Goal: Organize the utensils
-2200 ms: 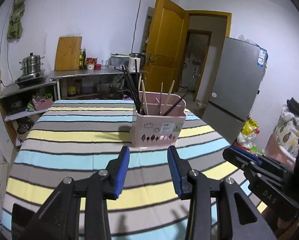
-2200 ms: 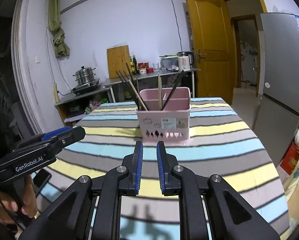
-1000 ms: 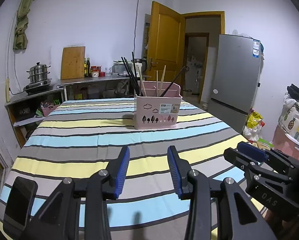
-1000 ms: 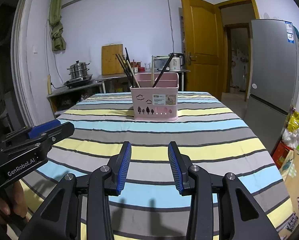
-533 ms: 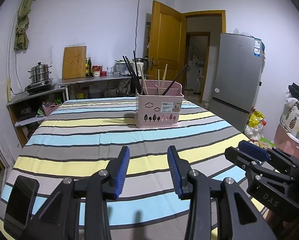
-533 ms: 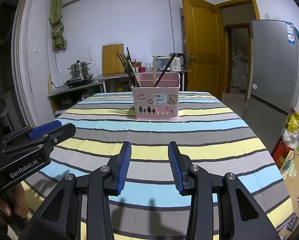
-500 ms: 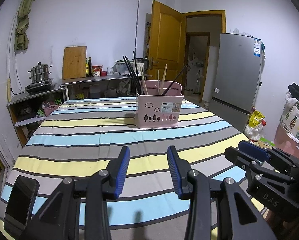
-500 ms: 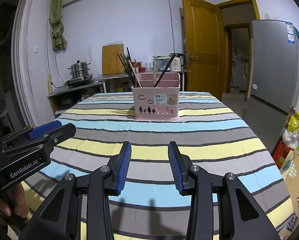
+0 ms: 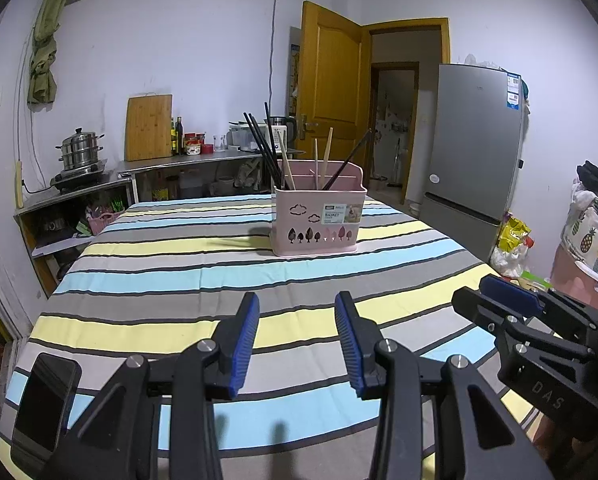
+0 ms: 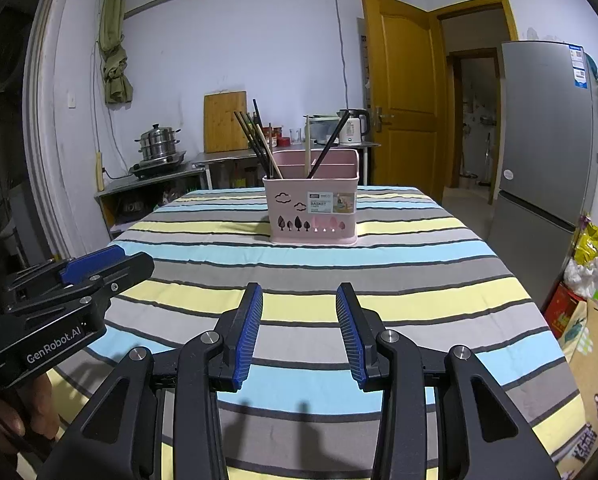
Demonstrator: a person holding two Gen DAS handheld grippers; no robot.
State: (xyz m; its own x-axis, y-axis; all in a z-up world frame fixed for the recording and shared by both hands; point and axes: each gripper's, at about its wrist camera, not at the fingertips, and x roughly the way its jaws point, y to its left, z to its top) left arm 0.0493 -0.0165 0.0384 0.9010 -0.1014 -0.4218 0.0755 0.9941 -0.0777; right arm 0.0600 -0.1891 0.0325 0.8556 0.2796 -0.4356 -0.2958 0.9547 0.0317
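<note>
Toward the far end of the striped tablecloth (image 9: 171, 276) stands the pink utensil basket (image 9: 318, 220), dark and pale chopsticks (image 9: 264, 148) leaning out of it; their lower ends are hidden inside, so which compartment each sits in cannot be told. Left gripper (image 9: 295, 340) and right gripper (image 10: 299, 330) hover near the table's front, jaws spread, holding nothing. A dark phone (image 9: 45, 404) lies at the left edge, partly cut off
</note>
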